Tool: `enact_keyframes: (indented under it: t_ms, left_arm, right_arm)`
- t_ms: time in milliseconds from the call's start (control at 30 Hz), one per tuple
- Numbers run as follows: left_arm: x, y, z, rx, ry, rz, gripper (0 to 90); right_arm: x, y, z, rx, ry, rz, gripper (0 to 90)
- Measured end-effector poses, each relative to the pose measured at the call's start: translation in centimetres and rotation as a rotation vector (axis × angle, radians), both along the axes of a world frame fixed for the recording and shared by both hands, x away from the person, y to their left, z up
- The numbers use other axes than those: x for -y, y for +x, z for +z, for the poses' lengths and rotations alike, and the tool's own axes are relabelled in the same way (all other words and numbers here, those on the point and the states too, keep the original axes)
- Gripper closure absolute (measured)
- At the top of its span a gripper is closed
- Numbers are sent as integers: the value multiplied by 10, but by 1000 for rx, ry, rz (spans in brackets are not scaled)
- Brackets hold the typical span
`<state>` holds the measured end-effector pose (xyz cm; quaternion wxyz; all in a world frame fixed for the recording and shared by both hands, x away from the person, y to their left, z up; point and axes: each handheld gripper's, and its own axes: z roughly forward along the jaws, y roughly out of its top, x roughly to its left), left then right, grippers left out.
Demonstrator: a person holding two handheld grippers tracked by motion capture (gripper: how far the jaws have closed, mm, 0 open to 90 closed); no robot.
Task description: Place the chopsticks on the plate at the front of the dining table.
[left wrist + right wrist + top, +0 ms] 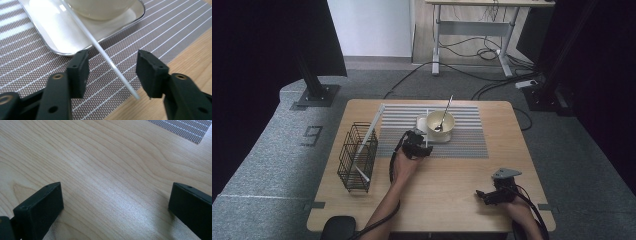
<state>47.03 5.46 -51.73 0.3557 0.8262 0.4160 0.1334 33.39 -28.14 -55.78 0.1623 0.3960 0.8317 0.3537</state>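
The left hand-held gripper [112,72] is held partly open astride a white rod [105,55], untouched, lying from the tray [50,40] onto the mat [155,32]. If closed off-centre, the rod could be rolled away or the tray nudged. The right hand-held gripper [115,202] is held wide above the worktop [100,157].

Your left gripper [112,72] and right gripper [115,207] both have matte black jaws, and the rod [105,53] lying between the left pair is plain white. The placemat [160,32] under it is grey-brown mesh crossed by thin white lines; at 12 o'clock from the jaws sits a cream tray [120,21] with a silvery rim, carrying a cream bowl [440,121]. The table [100,157] is pale wood with wavy grain, and at 9 o'clock on it stands a black wire basket [357,157].
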Motion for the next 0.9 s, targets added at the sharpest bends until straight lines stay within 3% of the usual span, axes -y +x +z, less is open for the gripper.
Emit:
enact_keyframes:
  t_ms: [267, 433, 667, 900]
  left_arm:
    - [-6, -15, 12, 15, -85, -56, 193]
    - [-10, -29, 19, 69, -62, -92, 116]
    - [-9, -51, 25, 89, -33, -144, 0]
    - [-11, -75, 20, 88, -24, -202, 0]
  right_arm:
    - [0, 0, 0, 0, 0, 0, 0]
    - [0, 0, 0, 0, 0, 0, 0]
    - [0, 0, 0, 0, 0, -1, 0]
    - [0, 0, 0, 0, 0, 0, 0]
